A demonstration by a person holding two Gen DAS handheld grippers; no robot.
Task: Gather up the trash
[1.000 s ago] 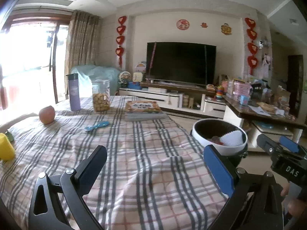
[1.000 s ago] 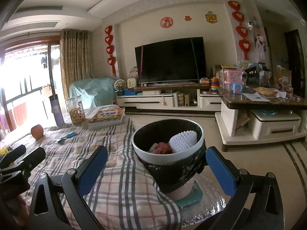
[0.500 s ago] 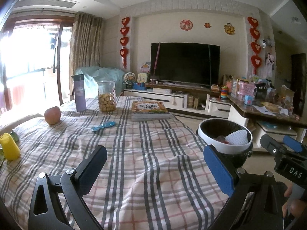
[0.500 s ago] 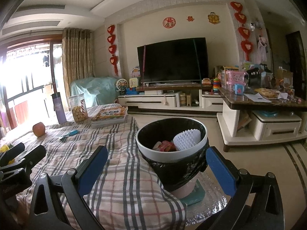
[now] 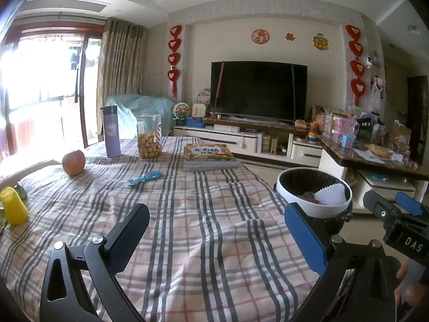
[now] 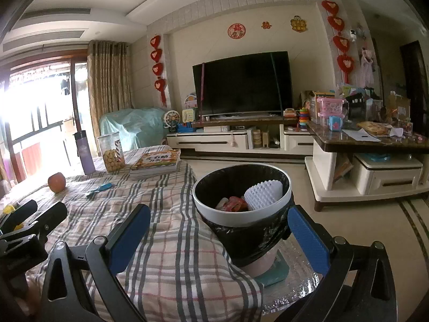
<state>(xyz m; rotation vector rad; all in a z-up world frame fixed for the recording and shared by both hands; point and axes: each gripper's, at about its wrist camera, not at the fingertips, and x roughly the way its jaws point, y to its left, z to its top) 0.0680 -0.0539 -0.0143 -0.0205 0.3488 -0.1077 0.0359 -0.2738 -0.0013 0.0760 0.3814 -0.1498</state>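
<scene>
White-rimmed, black-lined bin (image 6: 241, 187) already holds white foam net (image 6: 264, 191) + red wrapper (image 6: 232, 204). Left gripper (image 5: 214, 238) & right gripper (image 6: 218, 237) both wide, empty. Checked cloth (image 5: 187, 214) looks trash-free; near done.

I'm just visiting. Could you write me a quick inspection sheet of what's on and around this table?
Surface: plaid tablecloth, rumpled.
Job's things: white-rimmed black-lined trash bin beside the table, holding a white foam net and red wrapper.
Clutter: red apple, purple bottle, cookie jar, books, blue spoon, yellow foam net.
Grippers: left gripper and right gripper open, empty.
Cables: nothing seen.
Surroundings: television, cluttered side table.
</scene>
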